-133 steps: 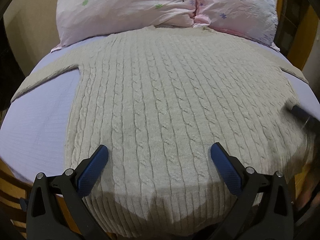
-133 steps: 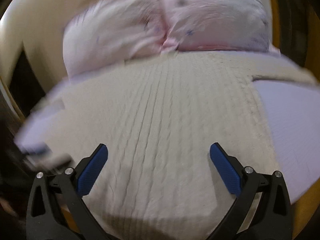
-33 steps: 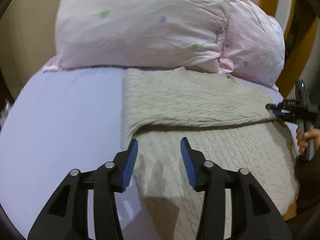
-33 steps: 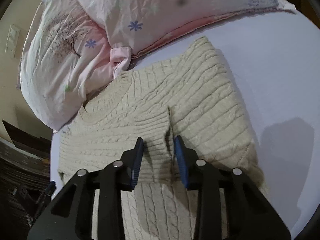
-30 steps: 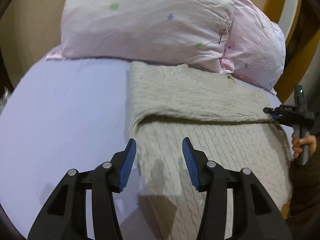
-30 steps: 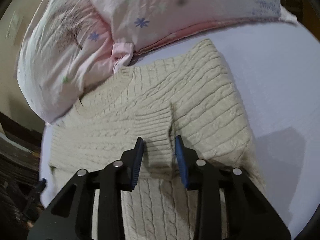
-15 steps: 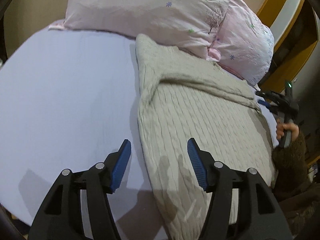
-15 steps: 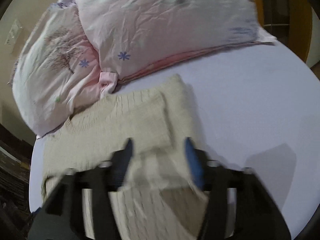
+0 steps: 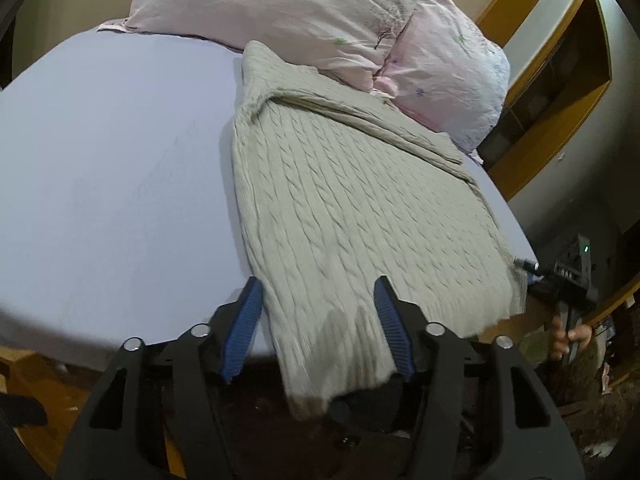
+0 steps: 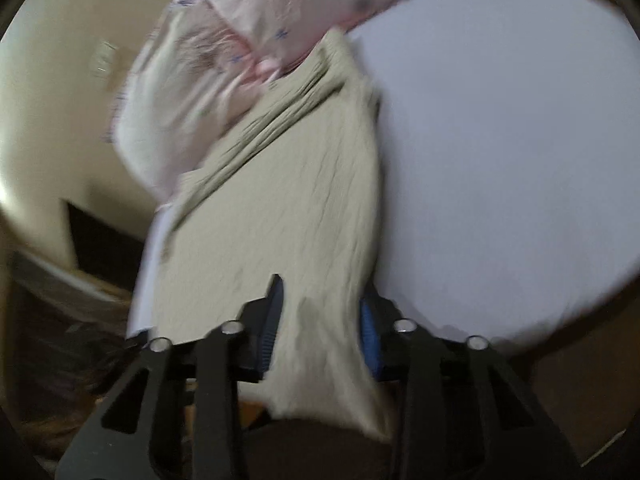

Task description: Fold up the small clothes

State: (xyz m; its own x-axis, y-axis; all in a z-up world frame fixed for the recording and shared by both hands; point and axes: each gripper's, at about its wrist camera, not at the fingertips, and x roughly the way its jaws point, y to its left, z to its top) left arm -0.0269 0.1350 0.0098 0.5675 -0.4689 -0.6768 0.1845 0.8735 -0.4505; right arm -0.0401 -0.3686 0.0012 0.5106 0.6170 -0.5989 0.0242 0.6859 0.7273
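Note:
A beige cable-knit sweater (image 9: 352, 208) lies on the lavender bed sheet (image 9: 112, 168), both sleeves folded across its chest near the pillows. Its hem hangs over the bed's near edge. My left gripper (image 9: 318, 326) is open, its blue pads on either side of the hem's left corner. My right gripper (image 10: 320, 320) is open around the hem's right corner; that view is blurred, and the sweater (image 10: 280, 208) runs away from it toward the pillows. The right gripper also shows in the left wrist view (image 9: 532, 270) at the sweater's right edge.
Two pink flowered pillows (image 9: 320, 12) lie at the head of the bed, touching the sweater's collar. A wooden frame and shelf (image 9: 560, 92) stand to the right. Wooden floor (image 9: 40, 392) lies below the bed's near edge. Bare sheet (image 10: 500, 160) spreads beside the sweater.
Both grippers let go of the folded sleeves, opened wider and drew back from the chest to the hem at the bed's near edge.

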